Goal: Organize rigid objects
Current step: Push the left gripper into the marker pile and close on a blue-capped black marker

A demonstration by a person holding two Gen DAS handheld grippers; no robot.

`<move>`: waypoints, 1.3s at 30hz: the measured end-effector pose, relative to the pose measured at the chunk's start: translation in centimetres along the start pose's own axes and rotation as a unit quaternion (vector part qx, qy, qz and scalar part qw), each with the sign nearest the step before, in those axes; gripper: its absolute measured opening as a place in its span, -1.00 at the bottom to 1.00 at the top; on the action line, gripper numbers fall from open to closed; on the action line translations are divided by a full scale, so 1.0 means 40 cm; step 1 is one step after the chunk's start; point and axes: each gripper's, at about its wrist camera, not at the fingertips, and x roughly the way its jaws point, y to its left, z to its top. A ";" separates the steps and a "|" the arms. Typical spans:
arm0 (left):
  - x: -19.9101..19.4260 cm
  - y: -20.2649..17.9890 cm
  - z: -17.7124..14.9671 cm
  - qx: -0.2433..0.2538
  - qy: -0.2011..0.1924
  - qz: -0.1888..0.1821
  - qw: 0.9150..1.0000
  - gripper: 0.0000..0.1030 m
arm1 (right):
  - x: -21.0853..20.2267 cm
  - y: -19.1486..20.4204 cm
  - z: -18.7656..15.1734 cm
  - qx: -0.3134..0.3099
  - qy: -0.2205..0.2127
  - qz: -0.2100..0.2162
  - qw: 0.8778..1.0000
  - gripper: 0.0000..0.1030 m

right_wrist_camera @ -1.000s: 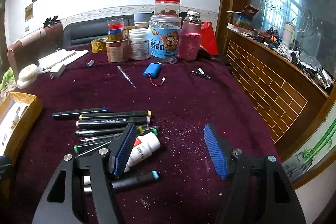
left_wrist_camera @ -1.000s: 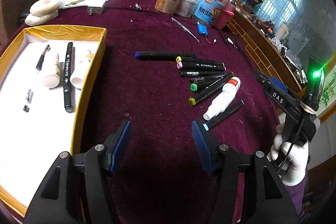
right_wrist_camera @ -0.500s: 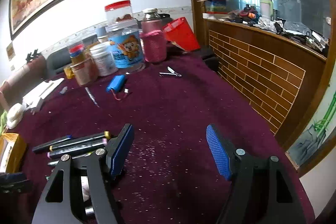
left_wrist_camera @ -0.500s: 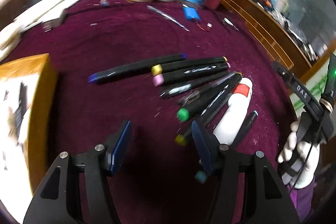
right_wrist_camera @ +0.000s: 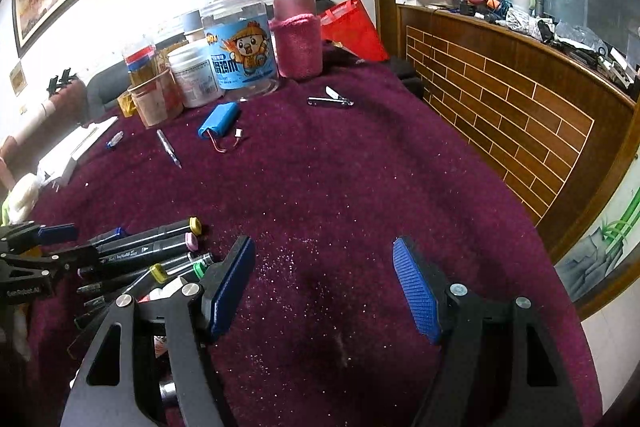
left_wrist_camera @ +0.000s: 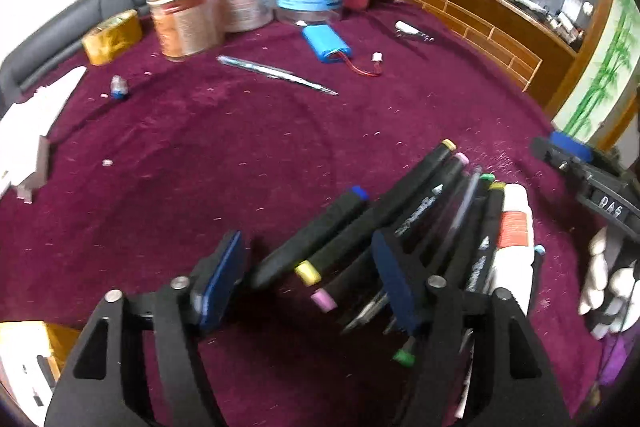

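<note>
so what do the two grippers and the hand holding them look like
Both are black skeletal frames with silver pivot bolts and ridged blue pads: the left gripper and the right gripper. The right one carries white "DAS" lettering, and the hand gripping it wears a white glove.

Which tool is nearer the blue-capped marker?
Left. The left tool stands open right over the blue-capped marker, whose near end lies between its fingers; the right tool hovers over bare cloth beside the pile.

hidden: marker pile lower ends behind left tool | cut off: yellow box at frame edge
</note>
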 end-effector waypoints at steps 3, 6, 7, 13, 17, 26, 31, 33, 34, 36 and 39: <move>0.014 -0.038 -0.003 0.011 0.001 -0.001 1.000 0.47 | 0.006 -0.001 -0.001 0.002 0.005 0.001 1.000 0.29; -0.002 -0.084 -0.013 0.045 -0.003 0.022 0.999 0.05 | 0.014 -0.005 -0.002 0.006 0.012 0.003 1.000 0.29; -0.007 -0.091 -0.016 0.048 -0.001 0.024 0.999 -0.04 | 0.016 -0.007 -0.001 0.008 0.014 0.004 1.000 0.29; -0.038 -0.112 -0.091 0.038 0.023 0.005 0.999 -0.48 | 0.027 -0.022 -0.001 0.025 0.026 0.011 0.999 0.29; -0.083 -0.129 -0.150 0.037 0.032 0.004 0.999 -0.48 | 0.031 -0.028 -0.002 0.032 0.032 0.012 0.999 0.29; -0.130 -0.084 -0.218 -0.032 0.023 -0.021 0.999 -0.46 | 0.040 -0.038 -0.005 0.043 0.045 0.016 0.998 0.29; -0.161 -0.046 -0.251 -0.083 0.013 -0.044 0.996 -0.45 | 0.047 -0.045 -0.006 0.052 0.051 0.020 0.997 0.29; -0.173 -0.029 -0.262 -0.097 0.005 -0.048 0.994 -0.44 | 0.048 -0.046 -0.008 0.053 0.053 0.022 0.997 0.29; -0.176 -0.025 -0.265 -0.098 0.004 -0.043 0.994 -0.42 | 0.049 -0.045 -0.008 0.053 0.054 0.021 0.997 0.29; -0.180 -0.018 -0.267 -0.099 0.001 -0.036 0.994 -0.41 | 0.049 -0.043 -0.008 0.051 0.055 0.021 0.997 0.29; -0.181 0.003 -0.270 -0.124 0.002 -0.056 0.991 -0.41 | 0.050 -0.043 -0.007 0.052 0.055 0.021 0.997 0.29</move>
